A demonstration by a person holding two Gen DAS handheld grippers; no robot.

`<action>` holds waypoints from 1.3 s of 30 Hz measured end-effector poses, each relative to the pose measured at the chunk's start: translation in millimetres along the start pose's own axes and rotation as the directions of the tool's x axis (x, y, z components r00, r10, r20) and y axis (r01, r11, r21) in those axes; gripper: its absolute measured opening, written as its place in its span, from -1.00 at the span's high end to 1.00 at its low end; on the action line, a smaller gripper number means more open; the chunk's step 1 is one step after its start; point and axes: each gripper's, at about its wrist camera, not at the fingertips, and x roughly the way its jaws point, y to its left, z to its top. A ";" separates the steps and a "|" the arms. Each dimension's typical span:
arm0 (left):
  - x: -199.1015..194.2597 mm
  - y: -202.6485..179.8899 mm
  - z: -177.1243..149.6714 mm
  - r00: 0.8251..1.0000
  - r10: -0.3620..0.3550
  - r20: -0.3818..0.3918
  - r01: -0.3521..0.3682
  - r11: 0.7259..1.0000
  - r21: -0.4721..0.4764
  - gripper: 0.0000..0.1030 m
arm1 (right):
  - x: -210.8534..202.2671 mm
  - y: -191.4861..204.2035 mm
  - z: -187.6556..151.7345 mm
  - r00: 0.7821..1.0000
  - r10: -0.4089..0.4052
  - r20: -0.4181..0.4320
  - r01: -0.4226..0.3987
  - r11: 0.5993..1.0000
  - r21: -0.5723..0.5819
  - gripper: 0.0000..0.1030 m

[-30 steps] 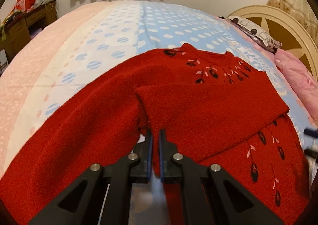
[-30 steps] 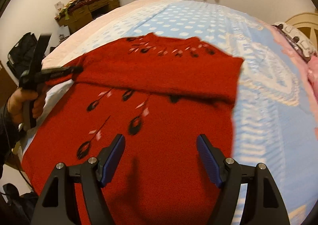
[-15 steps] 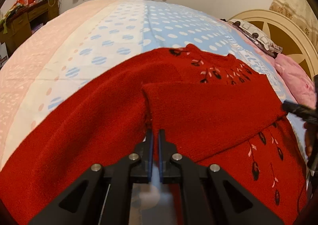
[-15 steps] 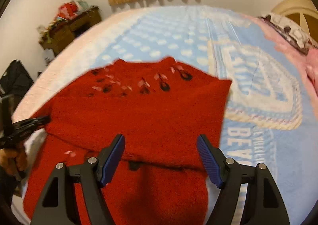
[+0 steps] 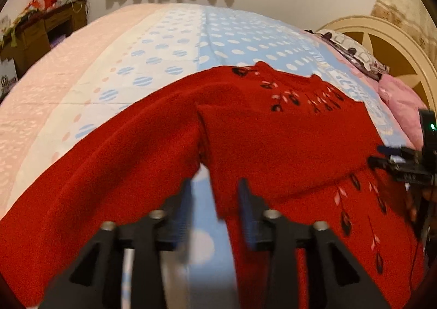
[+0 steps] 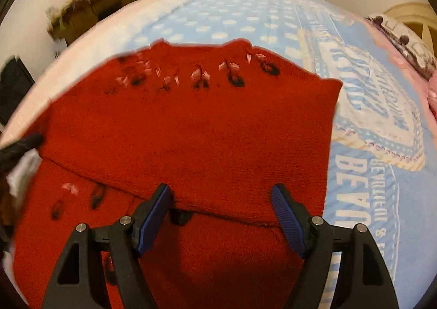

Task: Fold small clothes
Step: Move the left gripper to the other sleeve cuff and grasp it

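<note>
Left gripper [image 5: 215, 199] released, jaws just opened, cuff of the folded sleeve [image 5: 278, 150] lying loose between the blue pads [image 5: 247, 216] without being pressed. Right gripper [image 6: 222, 212] spread wide, holding nothing, poised just above the sleeve's lower edge. Red sweater [image 6: 191, 123] flat on the bed [image 6: 232, 22], one sleeve folded across the chest, the other sleeve [image 5: 90, 172] stretched out to the side. Beyond, pink pillow [image 5: 401, 101], headboard [image 5: 387, 36], cluttered desk [image 5: 35, 33].
</note>
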 end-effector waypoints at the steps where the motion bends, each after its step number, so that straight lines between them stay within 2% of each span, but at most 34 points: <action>1: -8.8 -6.1 -9.0 1.000 0.006 0.018 -0.006 1.000 0.013 -0.09 | -1.4 1.7 -0.1 1.000 -0.005 0.001 0.005 1.000 -0.002 -0.54; 2: -13.1 -9.4 -14.5 1.000 -0.001 0.030 0.000 1.000 0.025 -0.15 | -4.1 3.6 0.1 1.000 -0.008 0.003 0.008 1.000 -0.002 -0.54; 5: -17.2 -19.3 -28.0 1.000 0.018 0.018 -0.019 0.998 0.059 -0.17 | -0.9 6.6 -0.4 1.000 -0.019 -0.002 0.019 1.000 -0.019 -0.56; 10: -19.7 -17.2 -24.6 0.999 0.022 0.032 -0.024 0.998 0.050 -0.21 | -6.4 17.1 8.0 0.997 -0.068 -0.024 0.068 0.998 -0.016 -0.60; 14: -18.4 -6.9 -25.3 0.999 0.033 0.020 -0.032 0.999 -0.006 -0.26 | -12.6 59.2 27.7 1.000 0.015 0.004 -0.015 0.997 -0.076 -0.60; 16: -26.6 1.1 -26.5 0.997 0.062 0.037 -0.061 0.998 -0.027 -0.26 | -1.0 85.6 33.5 0.999 0.042 -0.019 -0.044 0.992 -0.121 -0.60; 18: -36.8 9.8 -29.1 0.994 0.095 0.054 -0.093 0.995 -0.030 -0.29 | 11.4 102.9 34.5 0.998 0.054 -0.035 -0.058 0.988 -0.146 -0.60; 20: -50.4 26.4 -33.2 0.988 0.143 0.066 -0.140 0.989 -0.041 -0.42 | 24.0 119.6 32.2 0.997 0.034 -0.063 -0.044 0.984 -0.171 -0.60; 22: -68.7 54.6 -39.9 0.973 0.214 0.087 -0.208 0.975 -0.074 -0.49 | 17.0 128.7 32.3 0.999 0.023 -0.031 -0.029 0.982 -0.185 -0.60; 24: -82.2 82.4 -46.1 0.951 0.293 0.100 -0.282 0.954 -0.105 -0.53 | 8.0 139.3 34.2 0.998 0.054 -0.021 -0.057 0.974 -0.219 -0.60; 25: -91.3 103.3 -50.3 0.928 0.358 0.103 -0.344 0.930 -0.133 -0.53 | 3.9 144.7 34.8 0.998 0.066 -0.010 -0.067 0.970 -0.234 -0.60; 28: -107.3 154.8 -59.4 0.879 0.471 0.079 -0.444 0.867 -0.226 -0.54 | -1.7 160.3 36.0 0.994 0.108 0.007 -0.102 0.958 -0.268 -0.60; 30: -112.1 181.1 -66.3 0.859 0.511 0.036 -0.481 0.828 -0.289 -0.54 | -3.1 166.8 34.6 0.989 0.146 0.015 -0.137 0.953 -0.271 -0.60; 32: -115.7 202.3 -74.9 0.857 0.515 0.017 -0.479 0.807 -0.347 -0.54 | -1.4 177.9 33.3 0.983 0.182 0.026 -0.167 0.942 -0.289 -0.60; 34: -113.2 213.6 -82.7 0.854 0.521 -0.008 -0.485 0.790 -0.375 -0.54 | 7.6 183.9 31.8 0.984 0.176 0.018 -0.162 0.939 -0.304 -0.60; 36: -105.2 218.1 -86.8 0.870 0.492 -0.024 -0.462 0.800 -0.383 -0.50 | 28.1 186.7 29.5 0.988 0.143 -0.057 -0.154 0.940 -0.306 -0.60; 38: -96.6 218.0 -89.5 0.890 0.453 -0.042 -0.431 0.811 -0.396 -0.36 | 26.2 186.1 26.0 0.990 0.137 -0.019 -0.136 0.943 -0.303 -0.60; 39: -92.8 215.8 -89.6 0.900 0.434 -0.042 -0.414 0.820 -0.394 -0.35 | 25.5 186.6 25.8 0.991 0.133 -0.018 -0.132 0.942 -0.307 -0.60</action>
